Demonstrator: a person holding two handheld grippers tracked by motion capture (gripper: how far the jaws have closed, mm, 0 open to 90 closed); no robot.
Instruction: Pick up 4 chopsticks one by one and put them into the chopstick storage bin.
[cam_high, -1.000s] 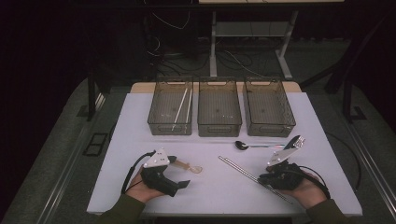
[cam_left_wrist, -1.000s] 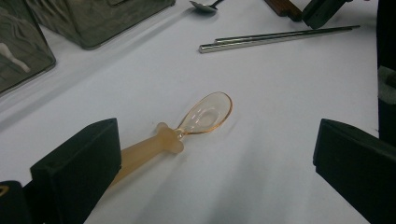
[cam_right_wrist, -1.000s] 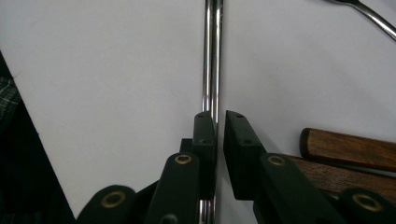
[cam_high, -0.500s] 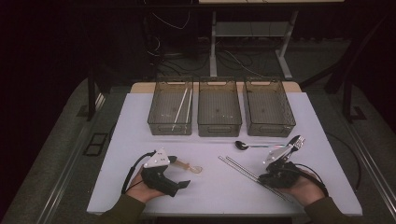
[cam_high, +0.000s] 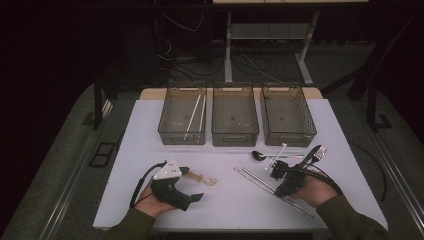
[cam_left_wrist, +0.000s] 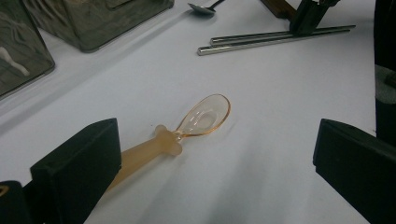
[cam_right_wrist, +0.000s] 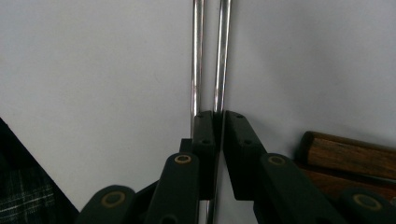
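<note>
From the high view, three smoky clear plastic bins (cam_high: 234, 117) stand in a row at the far side of the white table (cam_high: 150, 130), apparently as sorting slots: the left one already holds pale sticks. The right claw (cam_high: 276, 173) rests over a pair of long steel chopsticks (cam_high: 250, 176) lying slantwise in front of the bins, near a dark metal spoon (cam_high: 258, 155). The left claw (cam_high: 192, 195) sits nearer the person, beside a translucent amber plastic spoon (cam_high: 202, 177).

In the left gripper view, that claw stands released, jaws wide apart, with the amber spoon (cam_left_wrist: 187, 128) lying flat between them, untouched, probably waiting its turn.

The right gripper view shows the claw clenched on one chopstick (cam_right_wrist: 219, 70), pads pressed to it mid-length; its twin (cam_right_wrist: 197, 60) lies just beside, outside the jaws. A dark wooden handle (cam_right_wrist: 348, 149) lies at the right.
</note>
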